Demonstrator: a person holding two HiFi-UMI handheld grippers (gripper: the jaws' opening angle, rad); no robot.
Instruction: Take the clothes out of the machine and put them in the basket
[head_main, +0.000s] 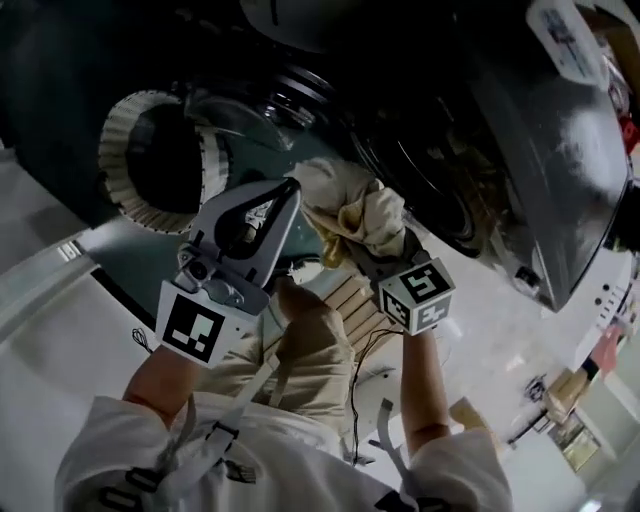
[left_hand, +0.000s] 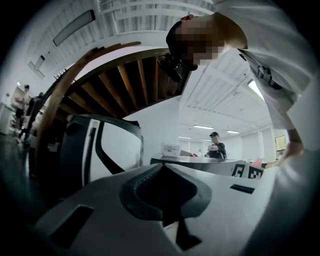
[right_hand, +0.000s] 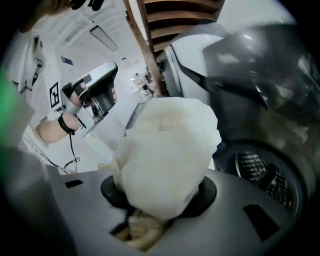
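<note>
One cream garment clamped in right tool, left tool closed and empty

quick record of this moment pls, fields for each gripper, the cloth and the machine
left hand-held gripper: jaws together, nothing between them
right hand-held gripper: shut on the cream cloth
cream cloth: bunched, held in front of the machine, outside the drum
machine: drum opening in view, inside too dark to tell what is left

Head view looks steeply down; right gripper view, close, shares the machine
</note>
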